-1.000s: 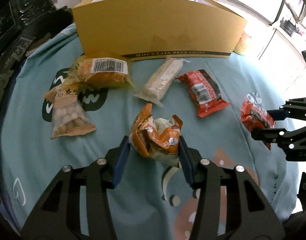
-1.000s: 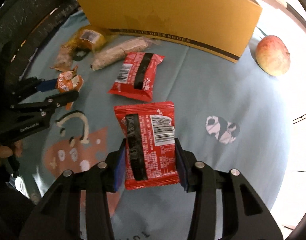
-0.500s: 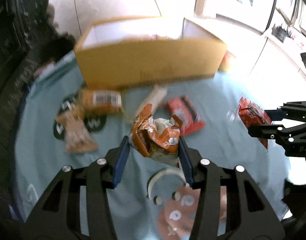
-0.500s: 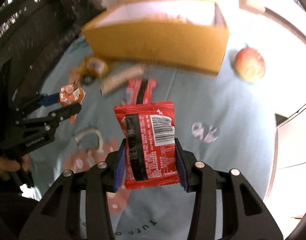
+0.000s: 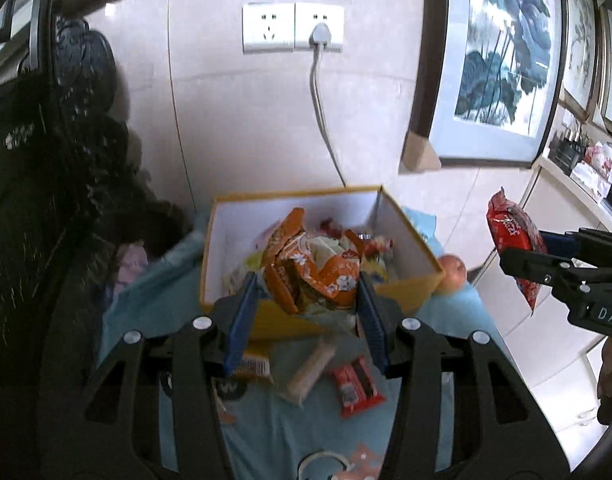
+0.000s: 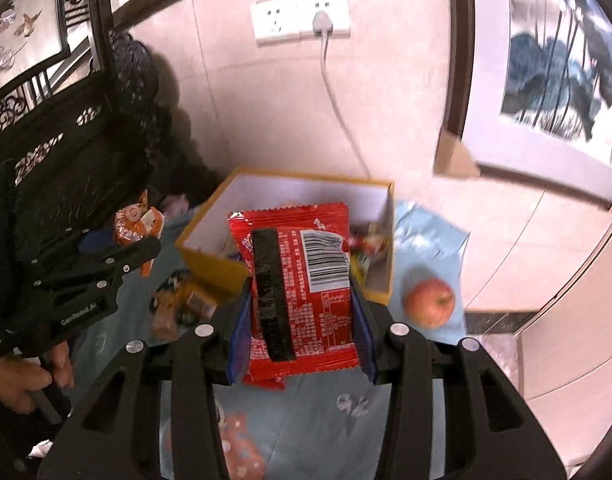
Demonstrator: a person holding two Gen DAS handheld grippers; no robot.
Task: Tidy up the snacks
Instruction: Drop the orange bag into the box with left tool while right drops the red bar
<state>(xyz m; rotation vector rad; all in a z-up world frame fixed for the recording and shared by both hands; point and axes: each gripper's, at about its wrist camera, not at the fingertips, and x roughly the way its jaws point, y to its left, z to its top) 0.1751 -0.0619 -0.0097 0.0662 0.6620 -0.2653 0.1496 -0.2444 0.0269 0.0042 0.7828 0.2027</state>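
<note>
Left gripper (image 5: 306,312) jaws pinch an orange snack packet (image 5: 311,270); right gripper (image 6: 298,320) jaws pinch a red packet (image 6: 298,280), both above the yellow box (image 5: 409,248), which already holds snacks. Several packets (image 5: 355,386) remain on the worktop (image 5: 274,432) at the box's near side.

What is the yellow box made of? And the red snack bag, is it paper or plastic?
The yellow box looks like cardboard: stiff flat walls, sharp folded corners, matte yellow outside and plain white inside. The red snack bag, held in the right gripper, looks like thin plastic film: it is glossy, catches the light, crinkles, and has a crimped sealed edge. Whether there is foil inside cannot be seen.
</note>
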